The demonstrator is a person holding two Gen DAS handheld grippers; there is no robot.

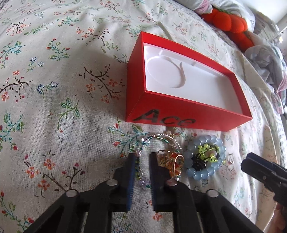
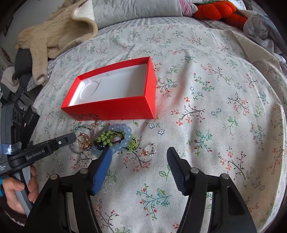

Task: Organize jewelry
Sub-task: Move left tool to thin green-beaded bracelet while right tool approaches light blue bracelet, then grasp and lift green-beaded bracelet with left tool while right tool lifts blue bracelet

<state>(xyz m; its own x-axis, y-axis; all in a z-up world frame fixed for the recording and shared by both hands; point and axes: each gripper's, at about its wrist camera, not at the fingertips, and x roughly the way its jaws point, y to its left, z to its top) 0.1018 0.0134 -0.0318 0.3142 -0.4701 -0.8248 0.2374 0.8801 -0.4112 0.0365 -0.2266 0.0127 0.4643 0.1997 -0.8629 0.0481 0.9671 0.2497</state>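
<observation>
An open red box with a white insert lies on the floral bedspread. In front of it lie a clear beaded bracelet, gold rings, a pale blue bead bracelet, a green bead bracelet and a small silver ring. My left gripper has its jaws narrowly apart around the near side of the clear bracelet. My right gripper is open, low over the bedspread, framing the silver ring.
A beige garment and grey pillow lie at the back. An orange plush toy and crumpled clothes lie at the back right. The bedspread stretches wide to the right.
</observation>
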